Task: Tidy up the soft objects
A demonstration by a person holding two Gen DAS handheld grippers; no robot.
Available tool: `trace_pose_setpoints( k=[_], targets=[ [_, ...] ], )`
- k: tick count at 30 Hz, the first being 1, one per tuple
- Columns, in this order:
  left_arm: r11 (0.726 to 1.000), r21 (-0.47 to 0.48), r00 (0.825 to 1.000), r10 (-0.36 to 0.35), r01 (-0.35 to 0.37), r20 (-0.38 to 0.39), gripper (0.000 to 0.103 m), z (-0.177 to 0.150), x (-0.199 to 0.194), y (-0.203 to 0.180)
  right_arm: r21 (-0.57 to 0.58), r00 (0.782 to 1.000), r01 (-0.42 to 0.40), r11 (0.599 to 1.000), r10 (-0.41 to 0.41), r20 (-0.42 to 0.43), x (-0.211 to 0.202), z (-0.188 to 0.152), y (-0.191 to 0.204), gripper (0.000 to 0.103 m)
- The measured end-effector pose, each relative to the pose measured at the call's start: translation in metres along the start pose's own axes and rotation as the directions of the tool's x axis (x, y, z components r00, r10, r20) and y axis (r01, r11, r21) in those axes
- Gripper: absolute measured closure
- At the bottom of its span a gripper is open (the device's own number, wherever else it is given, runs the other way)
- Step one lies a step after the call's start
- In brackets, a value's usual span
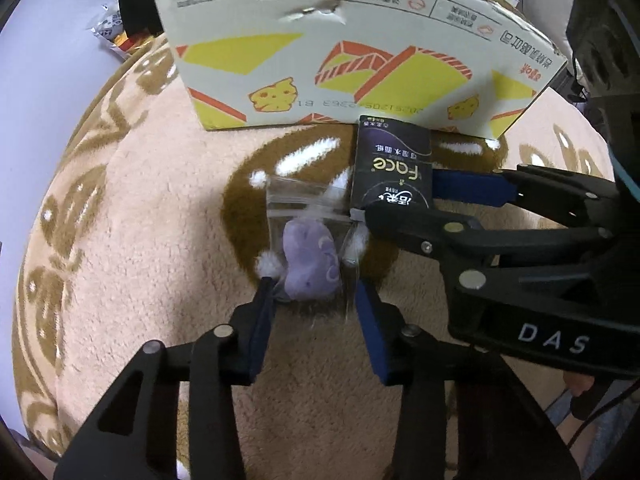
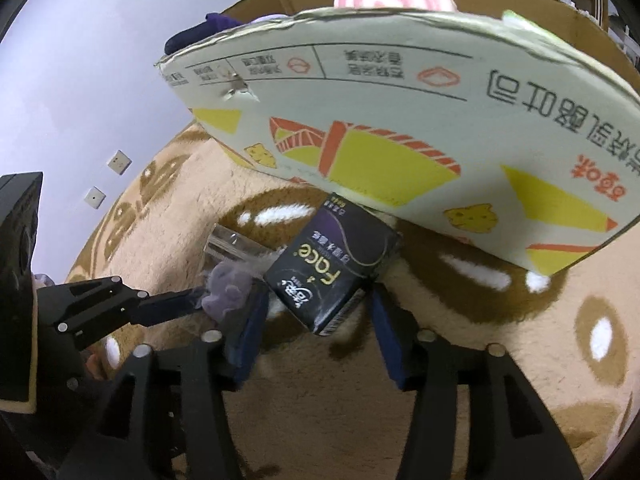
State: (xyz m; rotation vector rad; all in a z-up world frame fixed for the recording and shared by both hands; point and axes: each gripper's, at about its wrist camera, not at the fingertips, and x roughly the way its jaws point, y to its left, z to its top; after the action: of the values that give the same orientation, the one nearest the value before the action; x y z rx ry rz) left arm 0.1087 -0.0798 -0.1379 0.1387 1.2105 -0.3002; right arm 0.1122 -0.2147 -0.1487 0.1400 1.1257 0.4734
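Blue-padded, your left tongs (image 1: 316, 292) straddle the clear bag (image 1: 310, 236) holding a purple plush (image 1: 310, 262); whether the pads press it, you cannot tell. Your right tongs (image 2: 316, 312) stand apart around the black tissue pack (image 2: 332, 268), untouched. Both lie on the beige rug (image 1: 140, 280), with the printed carton (image 1: 352, 48) just beyond.

My left black two-finger gripper with blue pads (image 1: 316, 300) points steeply down, jaws partly apart — my right black blue-padded gripper (image 2: 316, 312) likewise, jaws wider.
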Motion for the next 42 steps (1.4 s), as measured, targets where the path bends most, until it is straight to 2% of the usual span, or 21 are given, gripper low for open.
trace_pose_setpoints(
  k=[4,7,17,19,20,23,27,31,39,42],
  targets=[
    [0.999,-0.031,1.0,-0.014,0.014,-0.005,0.078,0.001,-0.007,0.01,0.049,1.0,-0.02,0.999,0.019,0.017,0.0,0.003,-0.003,0.04],
    [0.997,-0.068,0.999,-0.037,0.036,-0.009,0.082,0.001,-0.007,0.017,0.078,1.0,-0.004,0.997,0.002,0.016,0.005,0.005,-0.005,0.04],
    [0.996,-0.086,1.0,-0.016,0.016,0.003,0.088,-0.006,-0.02,0.02,0.101,0.989,0.136,0.986,-0.141,0.044,0.016,0.004,0.009,0.037],
    [0.996,-0.09,1.0,-0.017,0.017,0.007,0.09,-0.003,-0.017,0.028,0.087,0.984,0.167,0.982,-0.172,0.044,0.017,0.001,0.011,0.043],
    [0.996,-0.091,1.0,-0.013,0.014,0.012,0.09,-0.003,-0.019,0.028,0.082,0.98,0.192,0.978,-0.196,0.044,0.015,0.0,0.011,0.054],
    [0.995,-0.1,0.999,-0.002,0.005,0.033,0.091,-0.004,-0.025,0.031,0.101,0.98,0.191,0.976,-0.196,0.041,0.008,-0.005,0.006,0.058],
    [0.992,-0.124,0.998,0.005,0.004,0.07,0.093,-0.011,-0.034,0.034,0.092,0.979,0.195,0.976,-0.2,0.038,-0.007,-0.015,0.004,0.06],
    [0.993,-0.115,0.989,0.049,-0.033,0.139,0.093,-0.015,-0.049,0.033,0.109,0.976,0.187,0.976,-0.197,0.091,-0.04,-0.023,0.004,0.06],
    [0.995,-0.08,0.967,0.08,-0.062,0.243,0.094,-0.022,-0.077,0.029,0.139,0.948,0.179,0.974,-0.209,0.241,-0.106,-0.03,0.006,0.061],
    [0.997,-0.059,0.959,0.067,-0.052,0.277,0.1,-0.022,-0.086,0.03,0.138,0.931,0.172,0.975,-0.207,0.3,-0.125,-0.03,0.008,0.061]
  ],
)
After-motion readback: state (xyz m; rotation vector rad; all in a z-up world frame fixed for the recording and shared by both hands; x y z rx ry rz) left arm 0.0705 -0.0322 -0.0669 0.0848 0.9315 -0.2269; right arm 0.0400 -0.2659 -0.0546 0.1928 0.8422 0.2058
